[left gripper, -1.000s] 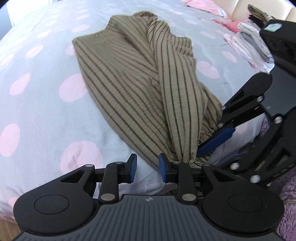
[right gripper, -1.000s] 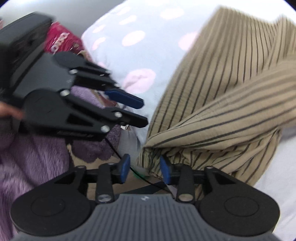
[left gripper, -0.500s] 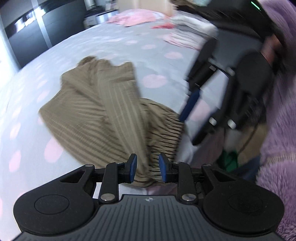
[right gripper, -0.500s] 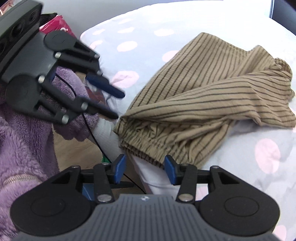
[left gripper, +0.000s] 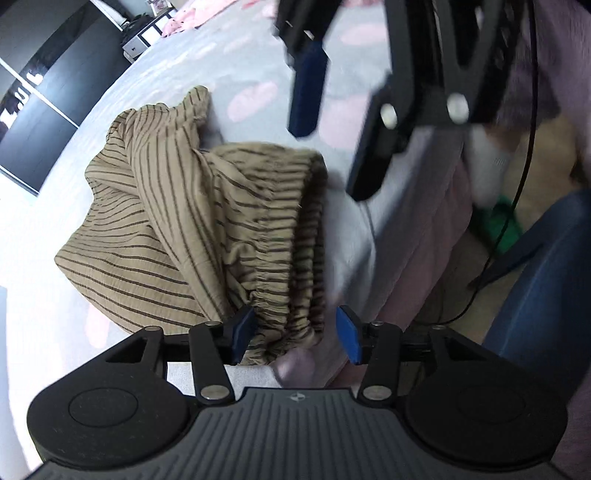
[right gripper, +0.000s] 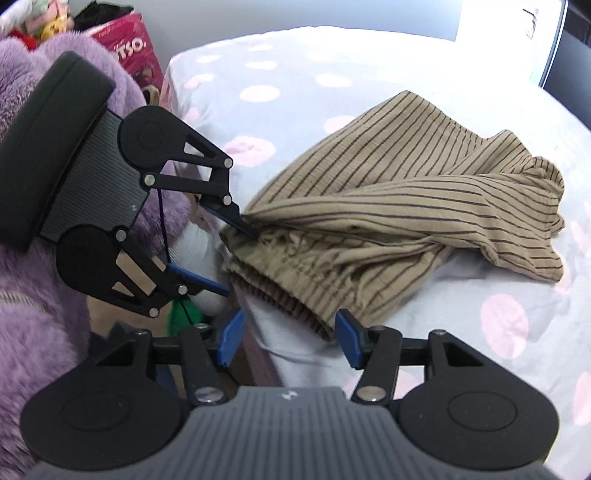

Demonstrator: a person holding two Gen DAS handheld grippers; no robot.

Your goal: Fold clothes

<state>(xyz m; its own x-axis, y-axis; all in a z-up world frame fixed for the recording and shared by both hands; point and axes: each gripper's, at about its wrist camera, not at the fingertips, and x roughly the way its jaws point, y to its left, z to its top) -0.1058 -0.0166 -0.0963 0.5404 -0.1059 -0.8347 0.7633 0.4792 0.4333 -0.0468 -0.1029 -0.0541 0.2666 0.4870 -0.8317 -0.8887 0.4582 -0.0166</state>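
A tan striped garment [left gripper: 177, 221] with an elastic waistband lies bunched on the grey, pink-dotted bed sheet [left gripper: 240, 55], its waistband at the bed's near edge. My left gripper [left gripper: 295, 332] is at that waistband. Its jaws are opening, gathered cloth lies between them, and only the left pad touches it. In the right wrist view the garment [right gripper: 406, 206] spreads to the right, and the left gripper [right gripper: 236, 258] has its upper finger on the waistband. My right gripper [right gripper: 289, 338] hovers over the bed edge with jaws opening, the waistband's corner just beside its right pad. It also hangs above in the left wrist view [left gripper: 336, 136].
A person's purple fleece sleeve [right gripper: 29, 332] fills the left side. A red bag [right gripper: 129, 40] stands behind it. Beside the bed are a blue chair [left gripper: 535, 258], a black cable [left gripper: 524, 147] and a white sock [left gripper: 487, 173]. Pink clothes [left gripper: 184, 22] lie far across the bed.
The left gripper has rolled and swung over to the waistband at the bed's edge, and its jaws have widened. The right gripper's jaws have widened too. The garment has settled on the bed.
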